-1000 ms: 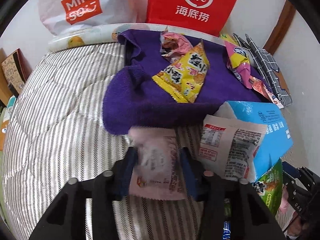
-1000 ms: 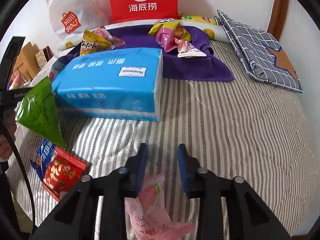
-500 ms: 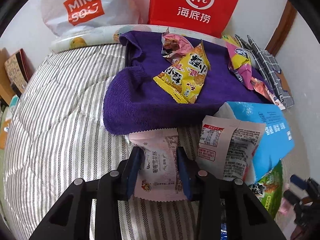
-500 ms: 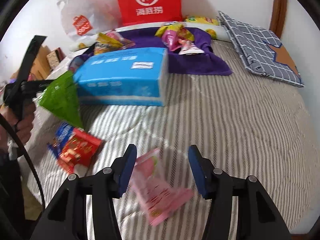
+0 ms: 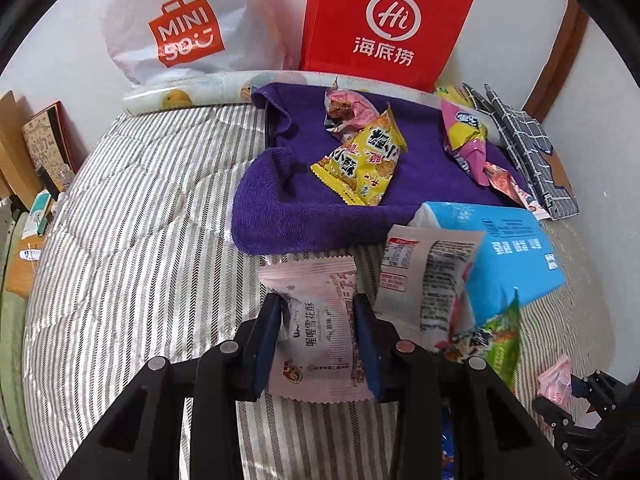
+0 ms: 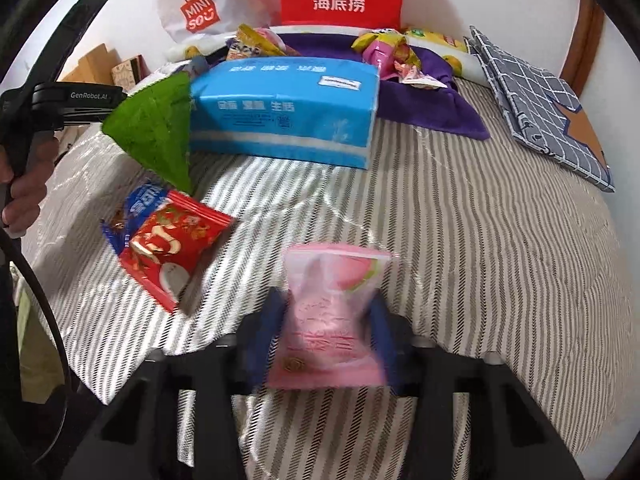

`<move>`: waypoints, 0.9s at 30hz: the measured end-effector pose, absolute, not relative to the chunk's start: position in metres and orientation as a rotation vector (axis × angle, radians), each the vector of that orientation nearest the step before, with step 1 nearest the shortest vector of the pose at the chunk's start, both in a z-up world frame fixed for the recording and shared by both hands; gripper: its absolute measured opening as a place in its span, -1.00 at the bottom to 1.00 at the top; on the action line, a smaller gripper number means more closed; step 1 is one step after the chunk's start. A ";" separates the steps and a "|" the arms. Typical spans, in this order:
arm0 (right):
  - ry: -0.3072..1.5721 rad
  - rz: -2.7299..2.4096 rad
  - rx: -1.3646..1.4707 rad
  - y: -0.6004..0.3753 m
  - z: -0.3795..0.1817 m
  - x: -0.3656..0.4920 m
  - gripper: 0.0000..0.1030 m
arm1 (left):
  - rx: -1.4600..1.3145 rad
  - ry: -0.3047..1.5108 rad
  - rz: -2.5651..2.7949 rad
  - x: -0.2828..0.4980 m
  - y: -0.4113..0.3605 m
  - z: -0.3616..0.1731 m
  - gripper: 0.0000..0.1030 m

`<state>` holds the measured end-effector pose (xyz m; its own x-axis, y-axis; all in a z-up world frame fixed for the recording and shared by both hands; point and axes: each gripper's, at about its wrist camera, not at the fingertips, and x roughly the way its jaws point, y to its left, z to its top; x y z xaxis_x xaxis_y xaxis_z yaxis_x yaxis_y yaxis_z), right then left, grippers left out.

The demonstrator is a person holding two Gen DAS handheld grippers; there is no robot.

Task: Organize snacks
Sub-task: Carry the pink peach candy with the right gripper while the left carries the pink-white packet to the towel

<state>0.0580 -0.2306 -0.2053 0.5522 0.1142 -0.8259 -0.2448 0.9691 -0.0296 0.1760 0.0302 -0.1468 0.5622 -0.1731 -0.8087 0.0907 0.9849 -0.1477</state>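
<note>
My left gripper point(image 5: 318, 314) is shut on a pale pink snack packet point(image 5: 316, 332), held just in front of the purple towel point(image 5: 280, 200). A yellow packet point(image 5: 360, 164) and other snacks lie on the towel. My right gripper point(image 6: 326, 320) has its jaws on both sides of a pink peach-print packet point(image 6: 330, 320); the view is blurred and the grip looks closed on it. A red packet point(image 6: 172, 252) on a blue one lies to its left. A green packet point(image 6: 156, 128) leans on the blue tissue pack point(image 6: 284, 112).
A red Hi bag point(image 5: 384, 24) and a white Miniso bag point(image 5: 184, 36) stand at the wall. A folded checked cloth point(image 6: 540, 100) lies at the right. A white packet point(image 5: 424, 280) leans on the tissue pack. Striped bedding point(image 6: 480, 240) spreads all around.
My right gripper moved forward over the pink peach packet and closed around it. My left gripper closed on the pale pink packet and stayed near the towel's edge.
</note>
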 end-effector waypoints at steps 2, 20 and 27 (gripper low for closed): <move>0.956 0.194 -0.151 -0.231 -0.204 0.058 -0.25 | -0.088 0.953 -0.158 0.172 0.029 -0.143 -0.32; 0.795 0.068 0.017 -0.259 -0.123 0.086 -0.25 | -0.114 0.894 -0.219 0.152 0.010 -0.095 -0.32; 0.752 0.058 0.027 -0.257 -0.088 0.107 -0.25 | -0.100 0.859 -0.239 0.159 -0.006 -0.071 -0.32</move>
<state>0.1075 -0.2573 -0.0884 0.7290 0.0622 -0.6817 -0.0429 0.9981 0.0452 0.1592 -0.0059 -0.0710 0.6283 -0.2488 -0.7371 0.1684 0.9685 -0.1833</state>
